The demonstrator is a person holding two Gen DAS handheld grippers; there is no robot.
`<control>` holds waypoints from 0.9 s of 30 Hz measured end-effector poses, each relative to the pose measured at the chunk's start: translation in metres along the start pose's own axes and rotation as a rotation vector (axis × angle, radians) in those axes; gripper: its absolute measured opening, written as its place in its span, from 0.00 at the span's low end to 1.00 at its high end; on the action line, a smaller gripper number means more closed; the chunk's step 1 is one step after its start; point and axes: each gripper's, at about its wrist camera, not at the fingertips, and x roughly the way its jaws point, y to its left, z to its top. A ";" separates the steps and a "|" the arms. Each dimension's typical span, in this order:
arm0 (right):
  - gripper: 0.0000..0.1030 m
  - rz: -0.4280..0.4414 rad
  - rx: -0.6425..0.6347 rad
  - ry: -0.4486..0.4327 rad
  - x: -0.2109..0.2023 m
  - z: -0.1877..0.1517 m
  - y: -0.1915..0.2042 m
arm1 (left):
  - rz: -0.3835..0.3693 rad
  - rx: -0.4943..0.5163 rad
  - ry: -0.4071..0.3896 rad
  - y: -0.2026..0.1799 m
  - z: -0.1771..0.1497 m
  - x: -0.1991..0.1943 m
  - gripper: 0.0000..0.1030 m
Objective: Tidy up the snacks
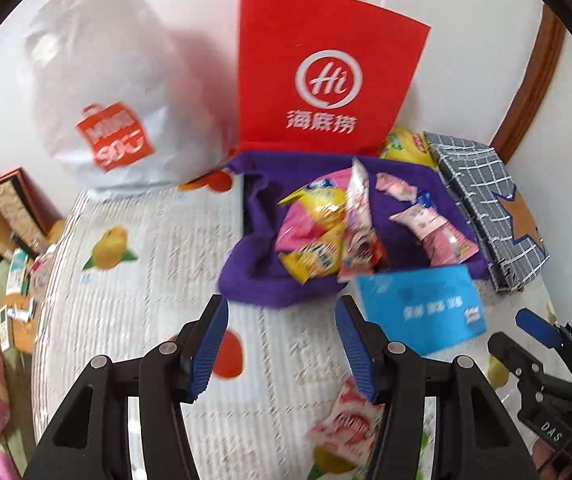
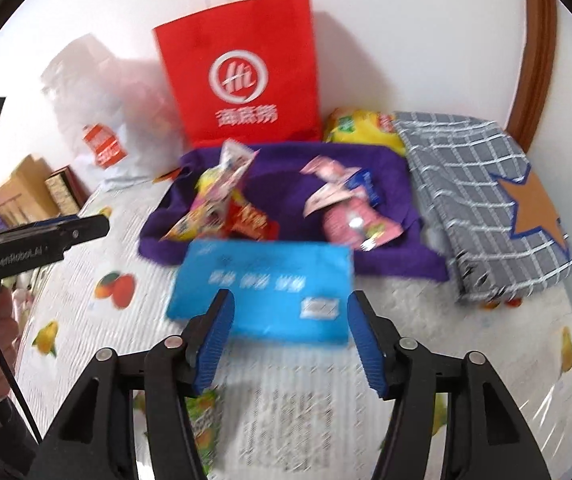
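A purple fabric bin (image 1: 245, 276) (image 2: 386, 176) on the fruit-print tablecloth holds several snack packets, yellow (image 1: 318, 236) and pink (image 1: 434, 228) (image 2: 350, 216). A blue packet (image 1: 418, 308) (image 2: 261, 292) lies flat on the cloth against the bin's near side. My right gripper (image 2: 290, 300) hovers just over the packet's near edge, open, with its pads off the packet. My left gripper (image 1: 281, 308) stands open above bare cloth just short of the bin, nothing between its fingers. A red-and-white packet (image 1: 346, 424) lies under it. Both views are blurred.
A red paper bag (image 1: 326, 68) (image 2: 241, 72) and a white plastic bag (image 1: 109, 92) stand against the wall behind the bin. A folded grey plaid box with a star (image 1: 482, 204) (image 2: 482, 200) and a yellow bag (image 2: 362, 128) lie at the right. A green packet (image 2: 201, 420) lies near.
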 end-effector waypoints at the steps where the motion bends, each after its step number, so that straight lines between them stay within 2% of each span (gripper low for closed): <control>1: 0.58 0.008 -0.005 0.010 0.000 -0.007 0.006 | 0.002 -0.006 -0.001 0.004 -0.005 -0.002 0.52; 13: 0.58 0.055 -0.069 0.060 -0.005 -0.060 0.042 | 0.007 -0.026 0.001 0.020 -0.046 -0.017 0.52; 27: 0.58 0.095 -0.096 0.094 0.007 -0.086 0.064 | 0.007 -0.080 0.033 0.037 -0.074 -0.009 0.52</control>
